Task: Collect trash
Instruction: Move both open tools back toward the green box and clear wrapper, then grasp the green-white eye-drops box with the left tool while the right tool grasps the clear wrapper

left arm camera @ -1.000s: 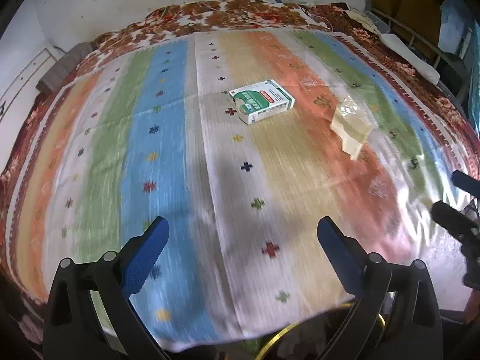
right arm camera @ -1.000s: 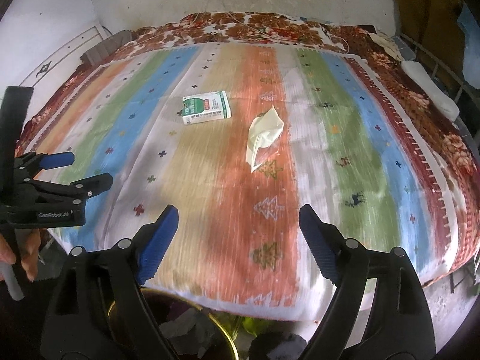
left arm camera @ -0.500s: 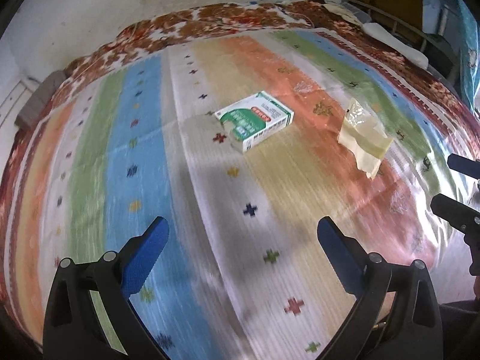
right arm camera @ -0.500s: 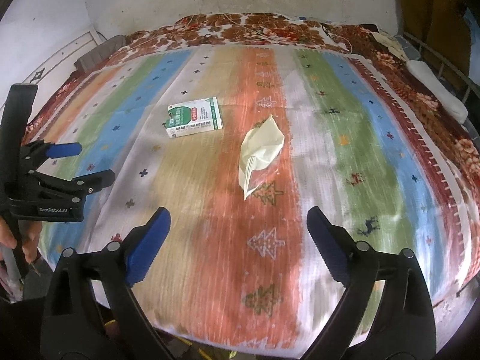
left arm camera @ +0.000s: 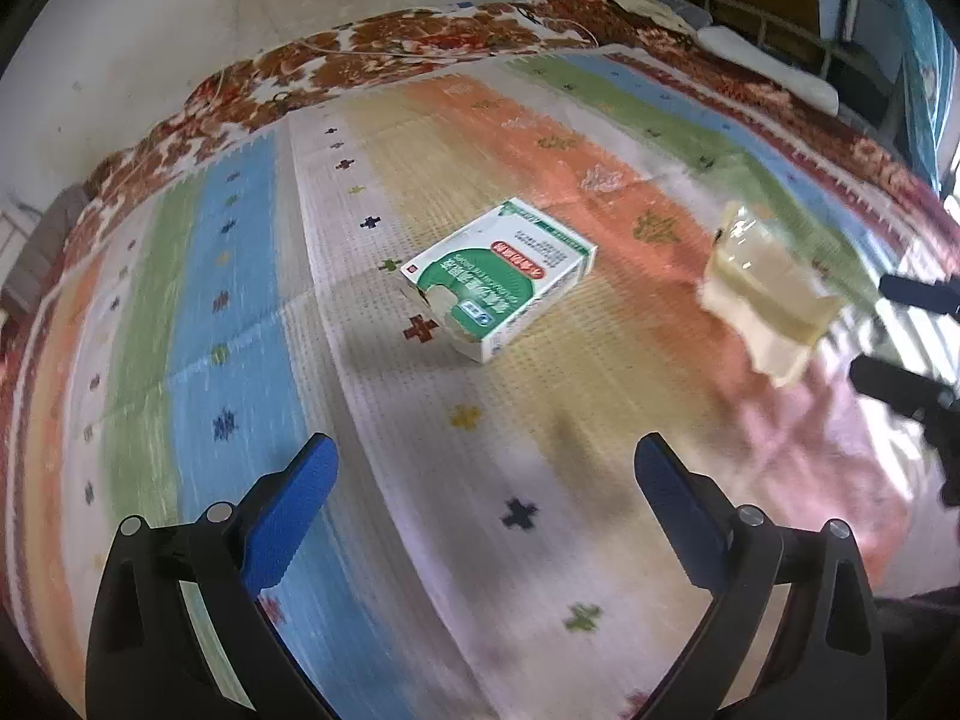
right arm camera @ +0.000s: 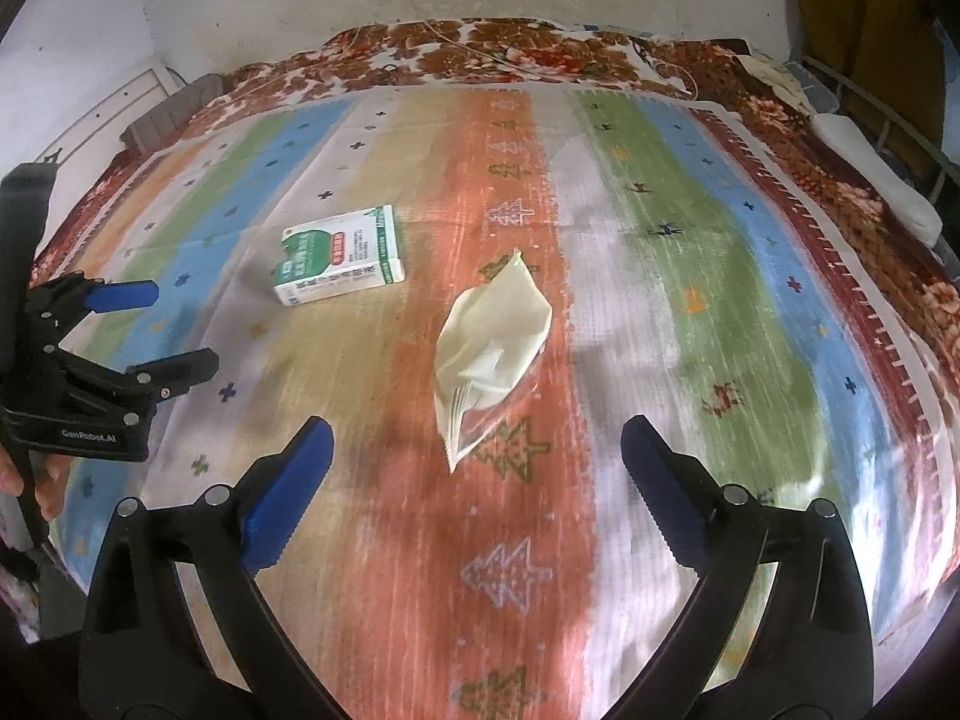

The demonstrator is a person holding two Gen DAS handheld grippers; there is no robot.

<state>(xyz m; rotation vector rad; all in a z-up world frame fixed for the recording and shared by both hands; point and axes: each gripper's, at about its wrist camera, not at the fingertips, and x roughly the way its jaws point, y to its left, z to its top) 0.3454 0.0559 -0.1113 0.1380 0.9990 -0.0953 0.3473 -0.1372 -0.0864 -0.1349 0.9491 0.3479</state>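
On the striped bed cover (right arm camera: 690,276), the plastic bag (right arm camera: 492,342) lies at twelve o'clock from the right gripper (right arm camera: 474,480), long way pointing toward it. Jaws just opened wide, empty. The left gripper (left arm camera: 486,504), also open and empty, faces the green box (left arm camera: 501,276).

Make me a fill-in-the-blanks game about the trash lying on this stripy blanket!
1. The green and white box lies flat on the striped ____.
2. The crinkly clear packet lies mostly on the ____ stripe.
3. The right tongs are wide ____, with nothing between them.
4. In the right wrist view, the box lies to the ____ of the packet.

Missing words: blanket; orange; open; left
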